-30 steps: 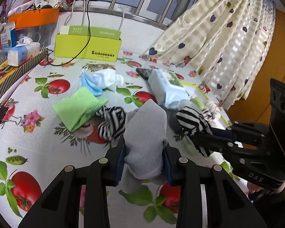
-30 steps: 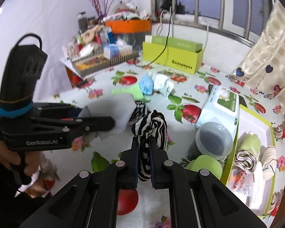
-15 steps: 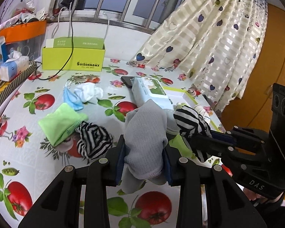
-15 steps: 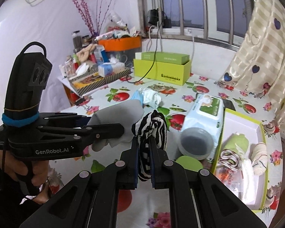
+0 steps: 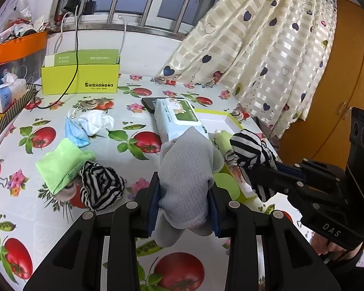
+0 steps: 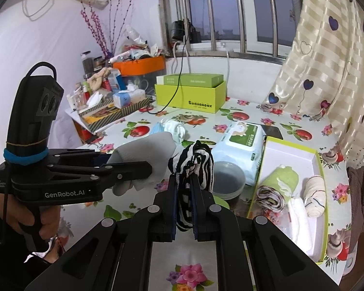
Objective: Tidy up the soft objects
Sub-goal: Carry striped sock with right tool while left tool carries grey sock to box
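Several soft items [image 5: 68, 165] litter the fruit-patterned tablecloth [image 5: 24, 208] beneath a barred window [image 6: 230, 12].

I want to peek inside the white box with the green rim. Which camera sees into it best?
The right wrist view: the box lies open there, rolled cloths showing inside. In the left wrist view, the grey sock and striped sock mostly hide it.

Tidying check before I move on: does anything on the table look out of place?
Yes. A striped sock, green cloth, blue mask and white sock lie loose on the table, outside the tray that holds rolled items.
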Demonstrator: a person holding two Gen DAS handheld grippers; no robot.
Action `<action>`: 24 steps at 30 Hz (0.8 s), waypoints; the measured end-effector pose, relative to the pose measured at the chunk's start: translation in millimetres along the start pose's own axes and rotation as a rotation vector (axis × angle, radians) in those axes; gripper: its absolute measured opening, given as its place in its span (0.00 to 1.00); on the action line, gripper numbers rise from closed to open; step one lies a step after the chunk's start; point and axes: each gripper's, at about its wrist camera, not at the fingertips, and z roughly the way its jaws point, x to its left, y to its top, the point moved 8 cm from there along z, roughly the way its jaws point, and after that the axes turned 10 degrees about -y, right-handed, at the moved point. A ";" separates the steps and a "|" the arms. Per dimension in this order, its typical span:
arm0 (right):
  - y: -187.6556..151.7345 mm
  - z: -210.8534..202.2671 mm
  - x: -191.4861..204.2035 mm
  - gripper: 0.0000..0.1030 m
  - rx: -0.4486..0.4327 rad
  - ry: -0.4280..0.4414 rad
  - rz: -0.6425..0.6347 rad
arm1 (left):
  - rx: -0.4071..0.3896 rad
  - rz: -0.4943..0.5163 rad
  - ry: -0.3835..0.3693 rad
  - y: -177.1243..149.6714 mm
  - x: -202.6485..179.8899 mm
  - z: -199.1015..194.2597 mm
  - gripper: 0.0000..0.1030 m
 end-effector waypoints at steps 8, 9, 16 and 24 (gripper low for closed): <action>-1.5 -10.0 -25.7 0.09 -0.020 -0.036 0.034 | 0.006 0.023 -0.008 6.0 -13.5 7.3 0.34; -1.8 -10.9 -30.0 0.09 -0.021 -0.043 0.041 | 0.006 0.027 -0.008 7.3 -15.1 8.2 0.34; -9.8 -19.2 -64.5 0.09 -0.020 -0.099 0.094 | 0.010 0.045 -0.026 11.0 -29.6 17.0 0.34; -18.2 -30.5 -103.3 0.09 -0.026 -0.160 0.152 | 0.007 0.078 -0.055 19.3 -51.8 25.5 0.34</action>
